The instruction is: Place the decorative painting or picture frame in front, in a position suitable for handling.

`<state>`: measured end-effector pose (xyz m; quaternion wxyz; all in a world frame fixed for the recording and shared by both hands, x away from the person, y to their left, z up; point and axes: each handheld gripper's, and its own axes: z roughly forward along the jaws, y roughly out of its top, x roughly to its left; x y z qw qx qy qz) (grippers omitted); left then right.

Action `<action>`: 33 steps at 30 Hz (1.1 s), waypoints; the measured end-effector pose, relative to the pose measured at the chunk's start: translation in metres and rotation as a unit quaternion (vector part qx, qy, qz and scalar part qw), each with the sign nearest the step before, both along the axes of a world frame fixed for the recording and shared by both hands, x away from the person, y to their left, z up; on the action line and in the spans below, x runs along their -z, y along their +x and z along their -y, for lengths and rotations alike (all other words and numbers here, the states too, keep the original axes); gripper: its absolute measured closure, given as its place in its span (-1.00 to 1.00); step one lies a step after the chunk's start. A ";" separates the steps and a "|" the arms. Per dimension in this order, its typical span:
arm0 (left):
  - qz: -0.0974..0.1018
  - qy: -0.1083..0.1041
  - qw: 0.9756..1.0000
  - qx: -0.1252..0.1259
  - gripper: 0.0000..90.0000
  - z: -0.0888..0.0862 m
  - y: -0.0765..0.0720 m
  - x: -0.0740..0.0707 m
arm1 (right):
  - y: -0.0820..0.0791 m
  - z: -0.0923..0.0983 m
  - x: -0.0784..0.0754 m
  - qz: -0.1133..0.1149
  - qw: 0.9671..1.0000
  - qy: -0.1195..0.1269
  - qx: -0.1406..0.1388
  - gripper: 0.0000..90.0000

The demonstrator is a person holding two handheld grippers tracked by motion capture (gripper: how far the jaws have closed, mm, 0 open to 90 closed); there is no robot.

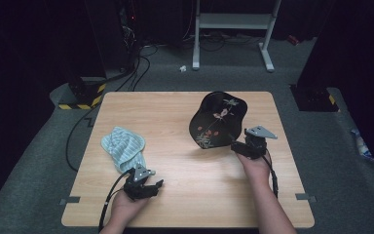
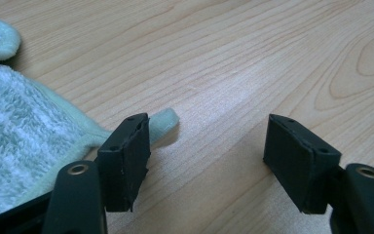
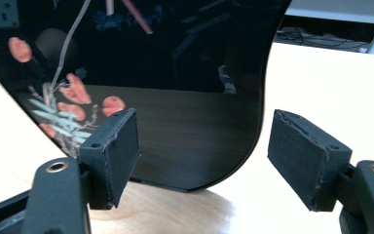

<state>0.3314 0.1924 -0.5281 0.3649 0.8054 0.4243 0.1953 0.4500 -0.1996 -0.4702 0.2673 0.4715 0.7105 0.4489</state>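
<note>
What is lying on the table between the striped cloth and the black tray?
Nothing. In the high view, bare wood of the table separates the striped cloth from the black tray; no object lies on that stretch.

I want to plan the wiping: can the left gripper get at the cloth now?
Probably yes. The left gripper is open beside the cloth, whose corner lies by one jaw, with bare table around and nothing between.

Grey carpet floor, white frame, dark surroundings.
</note>
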 end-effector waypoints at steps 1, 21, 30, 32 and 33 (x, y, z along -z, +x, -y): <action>0.000 0.000 1.000 0.000 -0.25 0.000 0.000 0.000 | 0.003 0.001 0.000 0.002 1.000 -0.003 -0.001 -0.41; 0.000 0.000 1.000 -0.009 -0.25 0.000 0.000 0.000 | 0.031 -0.002 0.012 0.007 0.999 0.011 -0.033 -0.45; 0.000 0.000 1.000 -0.009 -0.25 0.000 0.000 0.000 | 0.008 -0.001 0.013 0.017 0.999 0.013 -0.036 -0.40; 0.000 0.000 1.000 -0.009 -0.25 0.000 0.000 0.000 | -0.001 -0.002 0.015 0.022 0.999 0.010 -0.038 -0.39; 0.000 0.000 1.000 -0.009 -0.25 0.000 0.000 0.000 | -0.005 -0.002 0.015 0.022 0.999 0.010 -0.038 -0.39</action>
